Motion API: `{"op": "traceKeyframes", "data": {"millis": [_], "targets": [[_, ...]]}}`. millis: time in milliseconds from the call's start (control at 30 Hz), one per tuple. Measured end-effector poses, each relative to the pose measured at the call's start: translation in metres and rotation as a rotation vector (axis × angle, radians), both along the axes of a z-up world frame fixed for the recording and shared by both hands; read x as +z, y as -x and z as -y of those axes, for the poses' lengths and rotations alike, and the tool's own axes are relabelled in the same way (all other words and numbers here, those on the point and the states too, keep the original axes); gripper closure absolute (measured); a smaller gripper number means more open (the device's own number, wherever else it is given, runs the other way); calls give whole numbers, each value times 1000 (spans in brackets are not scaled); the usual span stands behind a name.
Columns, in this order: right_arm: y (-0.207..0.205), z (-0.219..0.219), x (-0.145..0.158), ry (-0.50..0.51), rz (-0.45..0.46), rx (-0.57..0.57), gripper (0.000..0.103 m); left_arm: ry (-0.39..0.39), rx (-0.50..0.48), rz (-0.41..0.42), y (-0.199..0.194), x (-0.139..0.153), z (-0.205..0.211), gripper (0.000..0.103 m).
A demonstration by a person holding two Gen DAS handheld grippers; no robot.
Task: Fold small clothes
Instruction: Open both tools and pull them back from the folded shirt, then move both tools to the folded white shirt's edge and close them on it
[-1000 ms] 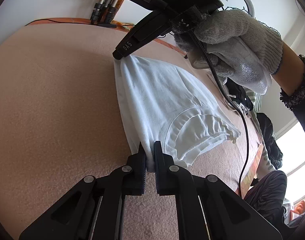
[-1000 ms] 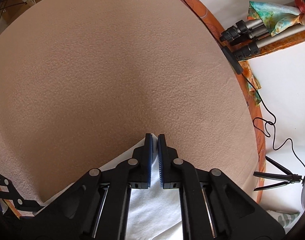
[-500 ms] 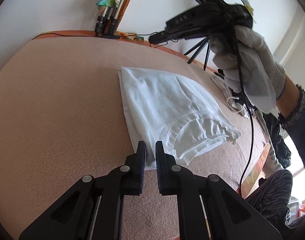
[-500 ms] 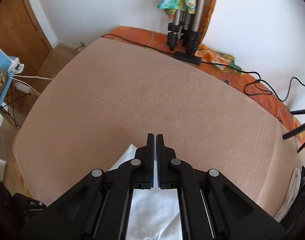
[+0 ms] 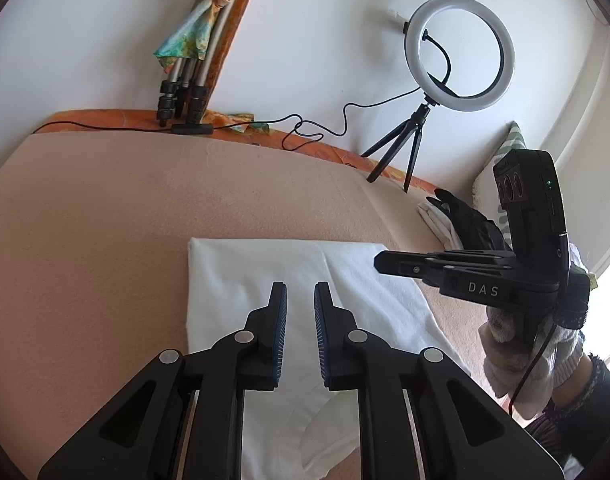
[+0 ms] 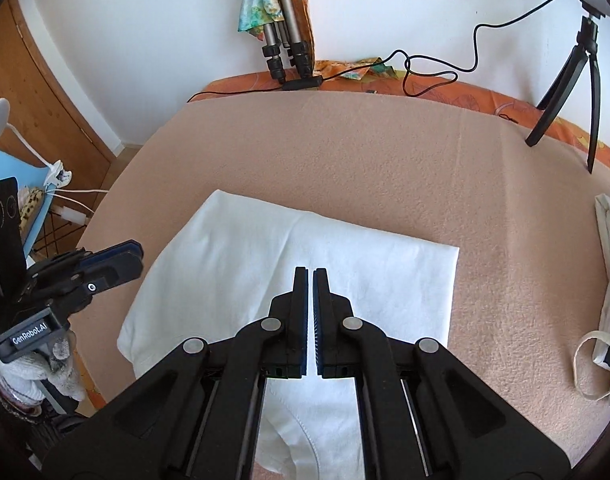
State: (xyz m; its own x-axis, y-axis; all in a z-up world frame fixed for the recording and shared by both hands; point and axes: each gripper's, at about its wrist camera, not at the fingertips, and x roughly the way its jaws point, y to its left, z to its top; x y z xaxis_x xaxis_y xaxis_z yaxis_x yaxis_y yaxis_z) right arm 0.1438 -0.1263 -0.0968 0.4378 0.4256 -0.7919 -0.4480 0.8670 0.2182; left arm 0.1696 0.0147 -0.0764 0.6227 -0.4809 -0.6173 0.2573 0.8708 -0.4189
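Note:
A white garment (image 5: 241, 276) lies folded flat on the peach blanket (image 5: 85, 220), its neckline toward me. My left gripper (image 5: 300, 286) hovers above the garment's near half; its jaws are opening, with nothing between them. In the right wrist view the same garment (image 6: 233, 264) spreads under my right gripper (image 6: 310, 270), which is shut and holds nothing. The right gripper (image 5: 381, 261) also shows at the right of the left wrist view, held by a gloved hand (image 5: 521, 360) above the garment's right edge. The left gripper (image 6: 129, 254) appears at the left edge of the right wrist view.
A ring light (image 5: 459, 52) on a small tripod stands at the blanket's far edge, its cable (image 5: 317, 128) trailing along the orange border. Folded tripod legs (image 5: 183, 92) lean on the wall. A heap of white and dark clothes (image 6: 609, 248) lies at the right.
Both grippers have let go of the white garment and pulled back and up. The garment now lies flat. The left jaws have parted; the right gripper has swung over to the right.

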Motion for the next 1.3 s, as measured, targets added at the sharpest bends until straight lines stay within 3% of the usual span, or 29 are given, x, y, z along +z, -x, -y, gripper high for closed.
{"op": "traceKeyframes", "data": {"millis": [67,167,367,433,567,767,867,900,1000,1167,1300], "targets": [[-12,-7,-2,-37,-9,18,101,24,-2,-16,-18,-3,8,91],[-28,-26,-8,0,4,21,101,37,3,-45,-37,-12,16,91],[-38,-35,-43,67,-48,51,101,-41,-6,-178,-58,-55,23,91],[-37,-30,-42,40,-44,57,101,-27,-10,-157,-51,-54,18,91],[-40,3,-34,-66,-71,-14,101,-72,20,-136,-37,-42,8,91],[-48,64,-35,-49,-99,-199,99,-115,78,-153,-12,-44,-19,91],[-39,88,-23,-107,-95,-236,97,-148,89,-122,6,-34,-27,90],[-33,94,-18,-122,-89,-239,91,-140,100,-118,12,-30,-31,88],[-16,107,-5,-153,-63,-259,46,-88,134,-117,30,-20,-44,72],[4,122,3,-257,-83,-258,44,26,182,-157,57,-12,-53,46],[12,123,-3,-260,-99,-236,40,185,206,-247,69,-22,-58,45]]}}
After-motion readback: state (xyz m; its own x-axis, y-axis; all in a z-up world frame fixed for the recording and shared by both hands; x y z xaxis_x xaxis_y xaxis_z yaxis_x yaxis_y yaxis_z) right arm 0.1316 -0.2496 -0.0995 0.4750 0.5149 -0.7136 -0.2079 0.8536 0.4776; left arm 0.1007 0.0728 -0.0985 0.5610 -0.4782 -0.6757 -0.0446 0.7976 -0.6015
